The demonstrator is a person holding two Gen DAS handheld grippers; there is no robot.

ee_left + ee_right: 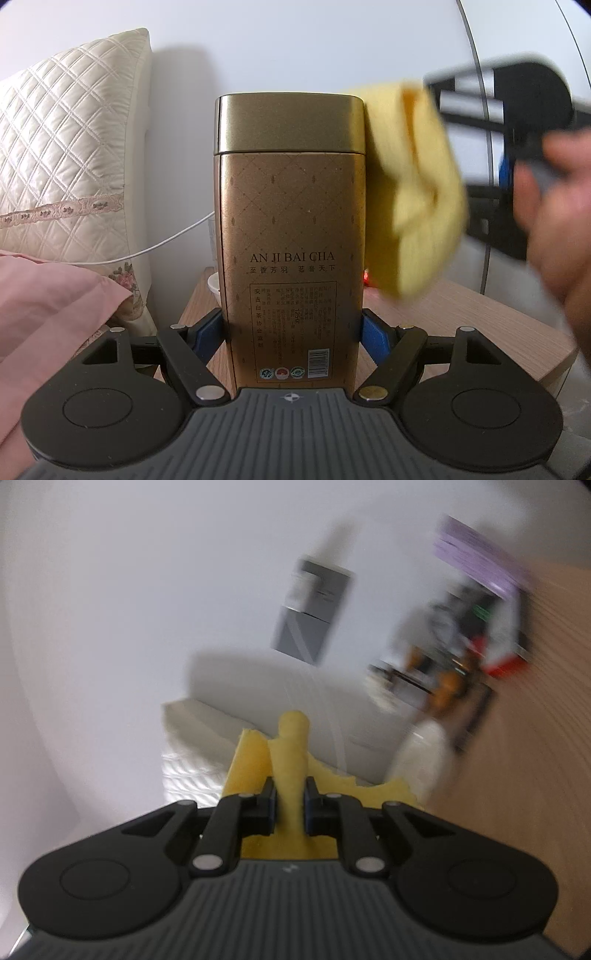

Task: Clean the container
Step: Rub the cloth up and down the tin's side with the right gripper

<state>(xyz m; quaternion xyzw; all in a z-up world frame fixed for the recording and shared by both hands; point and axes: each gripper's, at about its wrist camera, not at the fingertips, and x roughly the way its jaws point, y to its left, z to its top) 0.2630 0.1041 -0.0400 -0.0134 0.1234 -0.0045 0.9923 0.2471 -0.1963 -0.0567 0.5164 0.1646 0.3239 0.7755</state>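
Observation:
A tall gold tea tin [290, 229] with a lid, printed "AN JI BAI CHA", stands upright in my left gripper [290, 332], whose blue-padded fingers [373, 336] are shut on its lower sides. A yellow cloth [417, 184] hangs blurred against the tin's upper right side, held by my right gripper [476, 122], which comes in from the right. In the right wrist view the right gripper [290, 801] is shut on a fold of the yellow cloth [290, 760]. The tin is not visible in that view.
A wooden bedside table [461, 317] lies below the tin, with a small white dish [214, 286] on it. A quilted cream pillow [66, 147], pink bedding [48, 314] and a white cable [166, 243] are at left. A hand [554, 221] is at right. A blurred shelf [461, 646] shows in the right wrist view.

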